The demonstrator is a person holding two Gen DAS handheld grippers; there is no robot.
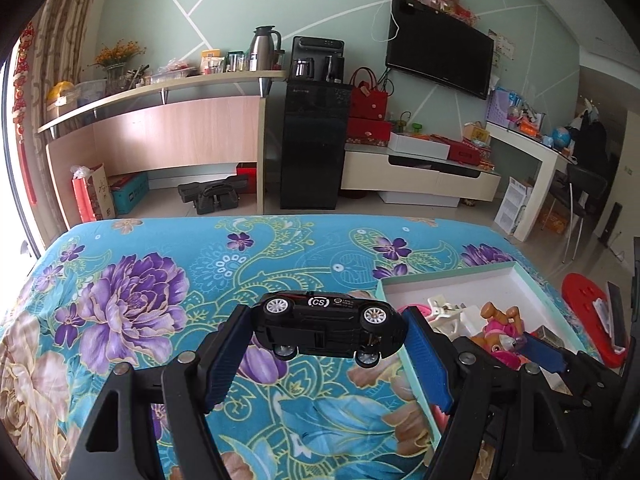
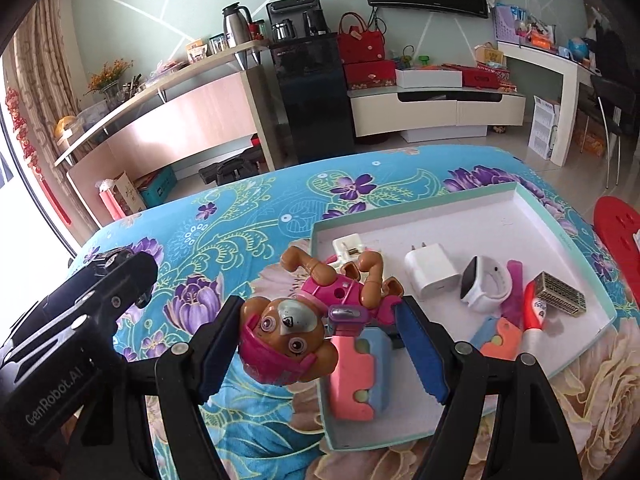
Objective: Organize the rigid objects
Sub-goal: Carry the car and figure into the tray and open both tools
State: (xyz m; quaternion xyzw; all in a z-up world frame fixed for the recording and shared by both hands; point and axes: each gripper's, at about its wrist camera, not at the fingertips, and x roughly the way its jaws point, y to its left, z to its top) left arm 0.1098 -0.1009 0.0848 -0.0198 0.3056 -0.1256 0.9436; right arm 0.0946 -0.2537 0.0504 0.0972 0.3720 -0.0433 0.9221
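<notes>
A black toy car (image 1: 332,320) with white wheels hangs tipped on its side over the flowered bedspread (image 1: 160,280), gripped nose to tail by my left gripper (image 1: 324,316). My right gripper (image 2: 320,304) is shut on a brown and pink pup figure (image 2: 288,340), which is upside down over the near left corner of a shallow white box (image 2: 420,200). In the left wrist view the box (image 1: 448,274) lies just right of the car, and the pup figure (image 1: 500,328) shows beside it. The left gripper's black body (image 2: 100,312) sits at the left of the right wrist view.
In the box lie a white charger (image 2: 430,274), a white smartwatch (image 2: 484,284), a pink and blue block (image 2: 356,376), a white clip (image 2: 348,248) and a small patterned brick (image 2: 560,298). A red round stool (image 2: 620,232) stands past the bed's right edge.
</notes>
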